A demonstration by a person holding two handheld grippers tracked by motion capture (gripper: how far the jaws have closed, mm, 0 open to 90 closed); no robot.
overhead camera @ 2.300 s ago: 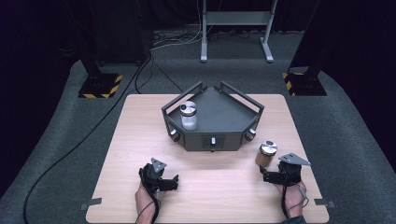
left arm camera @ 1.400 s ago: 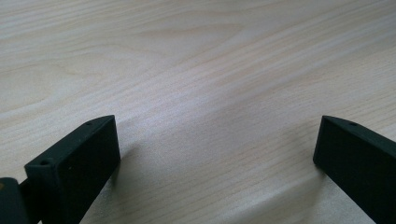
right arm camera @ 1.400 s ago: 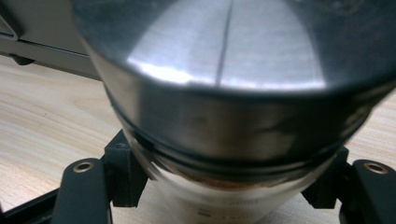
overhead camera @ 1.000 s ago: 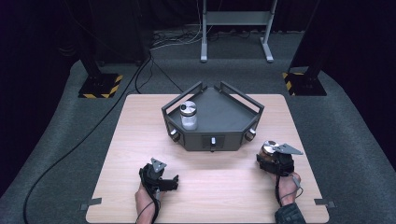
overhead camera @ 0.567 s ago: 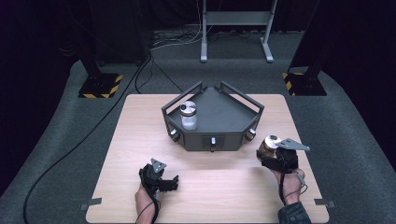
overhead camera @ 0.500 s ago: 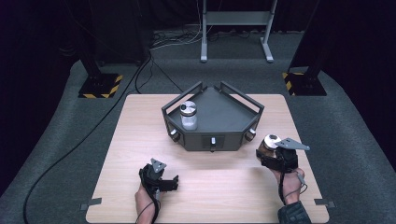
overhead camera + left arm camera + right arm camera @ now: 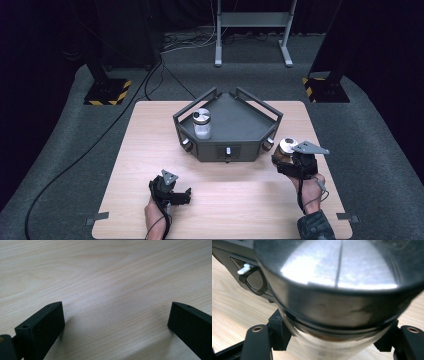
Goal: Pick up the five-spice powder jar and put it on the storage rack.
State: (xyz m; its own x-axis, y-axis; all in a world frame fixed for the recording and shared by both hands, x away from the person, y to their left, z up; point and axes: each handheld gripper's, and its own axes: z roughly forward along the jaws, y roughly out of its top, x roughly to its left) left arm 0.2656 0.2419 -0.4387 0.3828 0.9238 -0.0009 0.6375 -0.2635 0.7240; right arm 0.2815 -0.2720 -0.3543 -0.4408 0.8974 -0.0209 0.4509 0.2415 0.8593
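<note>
Over on the left, my left tongs [image 7: 170,192] sit low on the table [image 7: 135,150] near its front edge, jaws wide apart with nothing but bare wood grain between them in the left gripper view. They're well away from everything, so that hand is basically idle.

Moving to the middle, the dark tray [image 7: 227,150] with the raised rails sits on the table, and a clear jar [image 7: 201,123] with a silver lid already stands upright in its left corner.

On the right is where the action is. My right tongs [image 7: 286,159] are clamped on the brown jar [image 7: 285,150], gripping it around the body just below the metal lid [image 7: 337,270]. In the right gripper view the lid looms huge right over the jaws, with the pads pressed in on both sides of the glass. The jar's long axis is upright, lid pointing up, maybe leaning a touch toward the camera, hard to say for sure.

It sits just beside the tray's front right corner, outside the rail. So the tray lies ahead and to the left of the jar, and the right hand is obviously the nearer one. My guess is the next move needs a lift over that rail, keeping the jar vertical so it lands flat.
</note>
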